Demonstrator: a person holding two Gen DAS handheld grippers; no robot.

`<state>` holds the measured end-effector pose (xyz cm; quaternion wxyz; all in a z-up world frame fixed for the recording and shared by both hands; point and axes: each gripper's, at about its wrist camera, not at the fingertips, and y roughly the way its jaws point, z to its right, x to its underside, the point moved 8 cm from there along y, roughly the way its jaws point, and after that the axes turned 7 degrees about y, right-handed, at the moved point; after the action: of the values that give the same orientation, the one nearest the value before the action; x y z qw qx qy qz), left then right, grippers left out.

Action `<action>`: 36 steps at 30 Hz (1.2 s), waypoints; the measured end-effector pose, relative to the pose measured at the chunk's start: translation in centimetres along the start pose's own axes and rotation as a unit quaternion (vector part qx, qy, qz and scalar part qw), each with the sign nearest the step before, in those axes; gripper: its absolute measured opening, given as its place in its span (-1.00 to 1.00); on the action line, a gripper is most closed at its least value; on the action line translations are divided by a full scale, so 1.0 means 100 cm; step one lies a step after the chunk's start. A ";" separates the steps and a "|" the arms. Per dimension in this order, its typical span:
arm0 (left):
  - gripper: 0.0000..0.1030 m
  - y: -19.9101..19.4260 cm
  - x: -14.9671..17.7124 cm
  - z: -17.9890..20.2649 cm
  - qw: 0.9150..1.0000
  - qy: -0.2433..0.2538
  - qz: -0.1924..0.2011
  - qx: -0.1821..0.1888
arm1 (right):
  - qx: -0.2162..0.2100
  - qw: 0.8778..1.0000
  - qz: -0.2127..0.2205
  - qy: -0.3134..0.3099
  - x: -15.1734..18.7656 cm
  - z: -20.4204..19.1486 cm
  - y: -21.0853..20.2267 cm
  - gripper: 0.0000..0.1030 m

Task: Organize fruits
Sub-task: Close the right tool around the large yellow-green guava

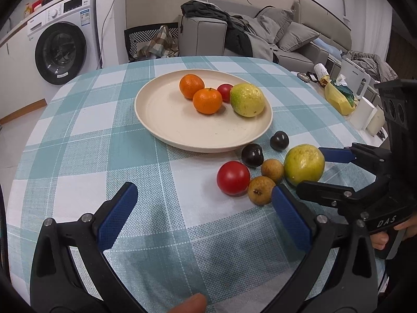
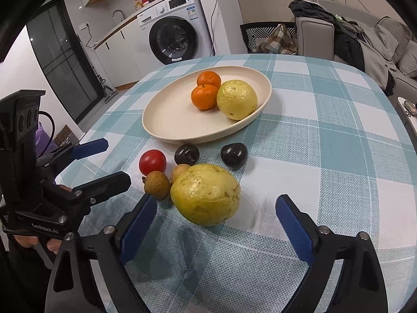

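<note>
Right wrist view: right hand-held gripper (image 2: pixel 216 214), jaws spread wide, straddles the table's guava (image 2: pixel 206 194) at 6 o'clock from the plate (image 2: pixel 166 120); closing may nudge the touching longans (image 2: pixel 157 184). Left hand-held gripper (image 1: pixel 204 203) waits released.

Home: washing machine (image 1: pixel 61 52); sofa (image 1: pixel 292 34)

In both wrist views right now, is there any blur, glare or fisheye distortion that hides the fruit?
Left wrist: sharp, evenly lit, soft shadows; the plate and tablecloth edges bow from fisheye, corners black. Right wrist: equally sharp, mild sheen on the near guava, one dark plum glinting; nothing hidden by glare.
</note>
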<state>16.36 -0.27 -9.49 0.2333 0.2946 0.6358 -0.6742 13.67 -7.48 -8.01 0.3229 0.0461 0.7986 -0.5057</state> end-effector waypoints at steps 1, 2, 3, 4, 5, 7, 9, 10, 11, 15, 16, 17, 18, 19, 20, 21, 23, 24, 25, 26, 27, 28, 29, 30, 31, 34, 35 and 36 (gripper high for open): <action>0.99 0.001 0.000 0.000 1.000 0.001 -0.001 0.001 | 0.002 1.000 -0.001 0.000 0.000 0.000 0.001 0.76; 0.99 0.001 0.001 0.000 1.000 0.000 -0.001 0.002 | 0.003 1.000 -0.002 -0.001 0.000 0.000 0.001 0.73; 0.99 0.002 0.001 0.000 1.000 0.000 -0.002 0.003 | 0.001 1.000 -0.002 -0.002 0.000 -0.001 0.001 0.69; 0.99 0.002 0.001 -0.001 1.000 -0.001 -0.003 0.003 | 0.000 1.000 -0.002 -0.002 0.000 -0.001 0.001 0.68; 0.99 0.003 0.001 -0.001 1.000 -0.002 -0.004 0.003 | 0.000 1.000 -0.002 -0.001 0.000 -0.001 0.001 0.68; 0.99 0.002 0.002 -0.001 1.000 -0.004 -0.004 0.003 | 0.000 1.000 -0.002 -0.001 -0.001 0.000 0.002 0.68; 0.99 0.002 0.002 -0.002 1.000 -0.005 -0.005 0.004 | 0.000 1.000 -0.002 0.001 -0.001 -0.001 0.002 0.68; 0.99 0.003 0.002 -0.003 1.000 -0.006 -0.005 0.005 | -0.001 1.000 -0.002 0.000 -0.001 -0.001 0.002 0.68; 0.99 0.003 0.002 -0.003 1.000 -0.007 -0.006 0.006 | -0.002 1.000 -0.001 0.001 -0.002 -0.001 0.002 0.68; 0.99 0.005 0.003 -0.003 1.000 -0.007 -0.008 0.008 | -0.001 1.000 0.002 0.004 -0.002 0.000 0.001 0.68; 0.99 0.005 0.003 -0.003 1.000 -0.006 -0.008 0.009 | -0.002 1.000 0.002 0.005 -0.003 0.001 0.001 0.68; 0.99 0.006 0.004 -0.002 1.000 -0.005 -0.009 0.009 | -0.002 1.000 0.002 0.006 -0.003 0.001 0.001 0.68; 0.99 0.006 0.004 -0.002 1.000 -0.005 -0.009 0.009 | -0.002 1.000 0.002 0.006 -0.003 0.001 0.001 0.68; 0.99 0.006 0.004 -0.002 1.000 -0.005 -0.010 0.010 | -0.002 1.000 0.002 0.006 -0.003 0.001 0.001 0.68; 0.99 0.006 0.004 -0.001 1.000 -0.005 -0.010 0.010 | -0.001 1.000 0.002 0.006 -0.003 0.001 0.002 0.68; 0.99 0.006 0.005 -0.002 1.000 -0.005 -0.010 0.010 | -0.002 1.000 0.002 0.005 -0.003 0.001 0.002 0.68; 0.99 0.006 0.005 -0.002 1.000 -0.005 -0.010 0.011 | -0.002 1.000 0.001 0.006 -0.002 0.001 0.003 0.68; 0.99 0.006 0.005 -0.002 1.000 -0.006 -0.011 0.012 | -0.003 1.000 0.001 0.005 -0.002 0.001 0.003 0.68; 0.99 0.006 0.005 -0.001 1.000 -0.005 -0.011 0.012 | -0.003 1.000 0.001 0.005 -0.003 0.001 0.004 0.68; 0.99 0.006 0.005 -0.001 1.000 -0.005 -0.013 0.013 | -0.002 1.000 0.002 0.005 -0.002 0.001 0.003 0.68; 0.99 0.006 0.005 0.000 1.000 -0.004 -0.013 0.015 | -0.003 1.000 0.003 0.005 -0.003 0.001 0.003 0.68; 0.99 0.006 0.006 0.001 1.000 -0.003 -0.014 0.016 | -0.004 1.000 0.002 0.006 -0.003 0.000 0.004 0.68; 0.99 0.006 0.005 0.002 1.000 -0.002 -0.014 0.015 | -0.005 1.000 0.002 0.007 -0.003 0.000 0.004 0.67; 0.99 0.006 0.006 0.002 1.000 -0.002 -0.013 0.016 | -0.007 1.000 0.003 0.007 -0.003 0.000 0.004 0.67; 0.99 0.006 0.006 0.002 1.000 -0.002 -0.013 0.018 | -0.008 1.000 0.002 0.007 -0.003 0.000 0.005 0.63; 0.99 0.006 0.007 0.003 1.000 -0.003 -0.016 0.021 | -0.009 1.000 0.002 0.004 -0.002 -0.001 0.006 0.49; 0.99 0.007 0.007 0.003 1.000 -0.003 -0.016 0.020 | -0.011 1.000 0.002 0.004 -0.003 -0.002 0.006 0.41; 0.99 0.007 0.007 0.003 1.000 -0.003 -0.016 0.021 | -0.015 1.000 0.002 0.005 -0.002 -0.003 0.006 0.37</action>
<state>16.27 -0.61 -10.45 0.2183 0.2872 0.6253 -0.6921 13.97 -6.93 -8.25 0.3207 0.0452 0.8074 -0.4931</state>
